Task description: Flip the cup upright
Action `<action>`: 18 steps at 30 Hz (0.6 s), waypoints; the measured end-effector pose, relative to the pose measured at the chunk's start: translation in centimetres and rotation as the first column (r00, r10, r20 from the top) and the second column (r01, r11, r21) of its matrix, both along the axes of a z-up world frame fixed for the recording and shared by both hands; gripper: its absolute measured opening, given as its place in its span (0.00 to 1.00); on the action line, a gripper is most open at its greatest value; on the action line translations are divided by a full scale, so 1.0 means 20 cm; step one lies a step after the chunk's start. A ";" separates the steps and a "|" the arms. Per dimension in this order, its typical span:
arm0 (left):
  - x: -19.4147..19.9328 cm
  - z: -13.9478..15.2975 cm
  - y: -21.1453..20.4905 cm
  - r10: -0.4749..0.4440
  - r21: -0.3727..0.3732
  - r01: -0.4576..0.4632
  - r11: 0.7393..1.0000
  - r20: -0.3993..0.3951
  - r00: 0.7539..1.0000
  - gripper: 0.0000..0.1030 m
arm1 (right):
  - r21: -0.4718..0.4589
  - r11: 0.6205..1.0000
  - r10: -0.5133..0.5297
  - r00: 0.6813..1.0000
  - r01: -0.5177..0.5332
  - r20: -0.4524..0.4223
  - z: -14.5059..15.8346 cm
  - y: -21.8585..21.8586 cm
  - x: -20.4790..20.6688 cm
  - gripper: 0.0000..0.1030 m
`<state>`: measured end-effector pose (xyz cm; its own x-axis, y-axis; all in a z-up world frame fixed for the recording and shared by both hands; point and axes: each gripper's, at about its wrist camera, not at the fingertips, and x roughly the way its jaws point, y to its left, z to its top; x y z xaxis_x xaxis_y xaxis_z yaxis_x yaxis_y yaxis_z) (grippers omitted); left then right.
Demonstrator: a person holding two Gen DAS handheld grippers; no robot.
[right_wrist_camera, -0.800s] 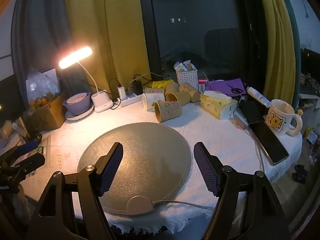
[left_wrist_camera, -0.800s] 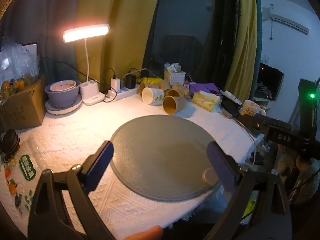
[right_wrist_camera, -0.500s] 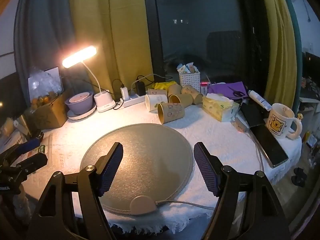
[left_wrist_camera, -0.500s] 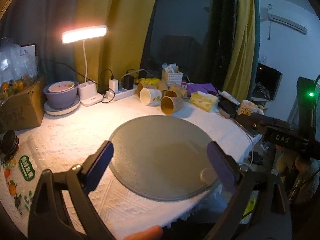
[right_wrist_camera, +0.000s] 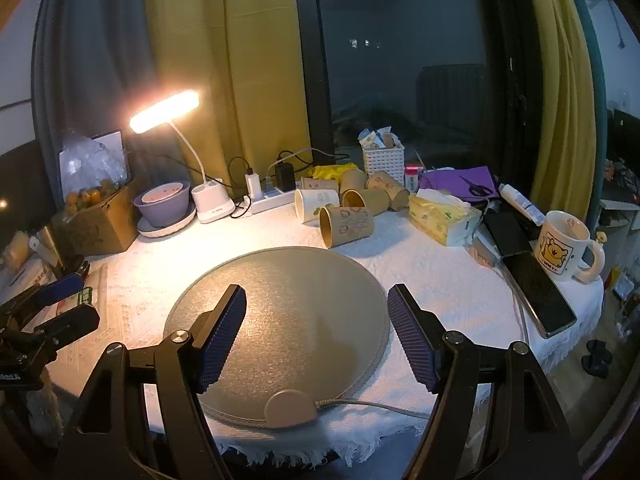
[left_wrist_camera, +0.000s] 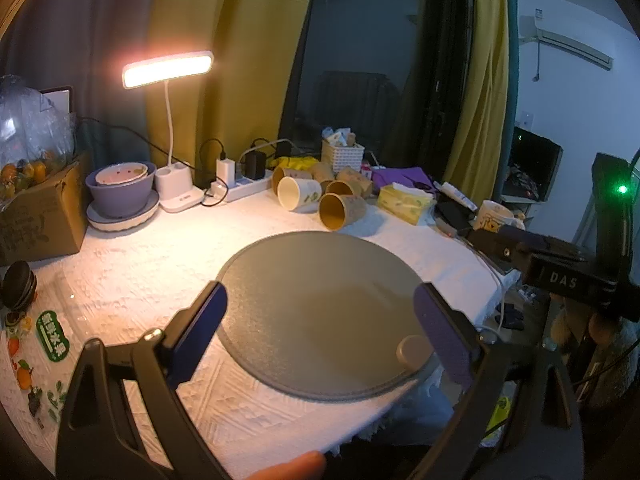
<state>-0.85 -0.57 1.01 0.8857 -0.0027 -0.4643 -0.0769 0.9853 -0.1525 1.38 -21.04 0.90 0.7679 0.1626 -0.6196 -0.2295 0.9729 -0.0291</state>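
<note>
Several paper cups lie on their sides at the far edge of the round grey mat (right_wrist_camera: 280, 320). The nearest brown cup (right_wrist_camera: 347, 226) has its mouth to the left; it also shows in the left wrist view (left_wrist_camera: 342, 210). A white cup (right_wrist_camera: 316, 205) lies behind it. My left gripper (left_wrist_camera: 320, 332) is open and empty over the near part of the mat (left_wrist_camera: 320, 312). My right gripper (right_wrist_camera: 317, 332) is open and empty over the mat, well short of the cups. Each gripper shows at the edge of the other's view.
A lit desk lamp (right_wrist_camera: 166, 111), a purple bowl on a plate (right_wrist_camera: 164, 204) and a cardboard box (right_wrist_camera: 100, 220) stand at the left. A tissue pack (right_wrist_camera: 442, 216), phones (right_wrist_camera: 538, 292) and a bear mug (right_wrist_camera: 564, 246) lie at the right. A power strip (right_wrist_camera: 272, 200) sits behind.
Both views have shifted slightly, the right one drawing a little nearer the cups. Both grippers stay open and empty.
</note>
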 end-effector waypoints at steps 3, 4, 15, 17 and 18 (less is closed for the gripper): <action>0.00 0.01 0.00 0.000 -0.001 0.000 1.000 0.000 1.000 0.93 | 0.000 1.000 0.000 1.000 0.000 0.001 0.00 0.00 -0.01 0.74; 0.00 0.00 0.00 0.000 -0.002 0.000 1.000 0.000 1.000 0.92 | 0.000 1.000 -0.001 1.000 0.001 0.001 0.00 0.00 -0.01 0.74; 0.00 0.02 0.00 -0.005 -0.003 0.005 1.000 0.003 1.000 0.93 | -0.006 1.000 0.004 1.000 -0.004 0.002 0.00 0.03 -0.01 0.74; 0.00 0.04 -0.01 -0.006 -0.004 0.006 1.000 0.003 1.000 0.93 | -0.008 1.000 0.005 1.000 -0.005 0.002 0.01 0.05 -0.01 0.74; 0.00 0.04 -0.01 -0.006 -0.004 0.006 1.000 0.003 1.000 0.93 | -0.007 1.000 0.005 1.000 -0.005 0.002 0.01 0.04 -0.01 0.74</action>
<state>-0.91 -0.74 1.73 0.8872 -0.0104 -0.4614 -0.0700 0.9851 -0.1568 1.14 -20.32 1.03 0.7684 0.1625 -0.6191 -0.2343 0.9715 -0.0359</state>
